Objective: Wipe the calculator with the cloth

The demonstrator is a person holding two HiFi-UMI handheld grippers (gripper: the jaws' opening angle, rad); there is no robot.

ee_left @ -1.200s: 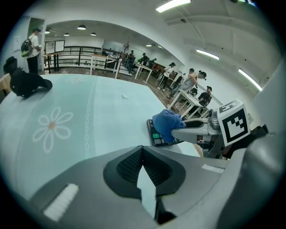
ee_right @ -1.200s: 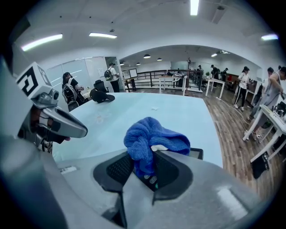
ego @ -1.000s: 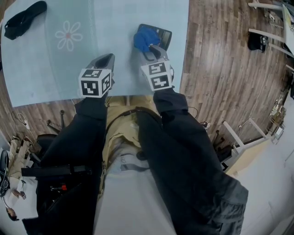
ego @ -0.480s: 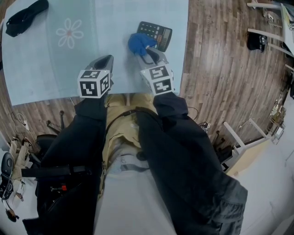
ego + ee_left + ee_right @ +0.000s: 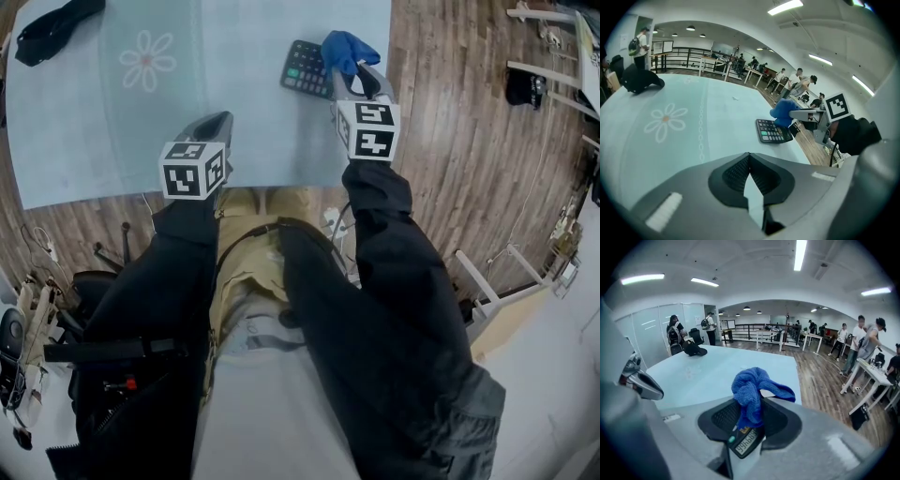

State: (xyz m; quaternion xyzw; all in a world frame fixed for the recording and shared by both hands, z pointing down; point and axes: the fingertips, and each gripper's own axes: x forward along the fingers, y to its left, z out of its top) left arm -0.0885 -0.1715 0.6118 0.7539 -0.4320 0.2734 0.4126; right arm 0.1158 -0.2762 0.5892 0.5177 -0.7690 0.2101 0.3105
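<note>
Calculator [image 5: 305, 67] lies flat on bench [image 5: 244, 112]. Blue cloth [image 5: 347, 49] over its display end, pinched in right gripper [image 5: 356, 82] fingers. Left gripper [image 5: 216, 127] fingers closed together, empty.

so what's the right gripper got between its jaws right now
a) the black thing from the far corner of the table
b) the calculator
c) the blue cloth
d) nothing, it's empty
c: in the right gripper view the right gripper has its jaws pressed on the bunched blue cloth, while the calculator lies on the table beneath it, not held.
</note>
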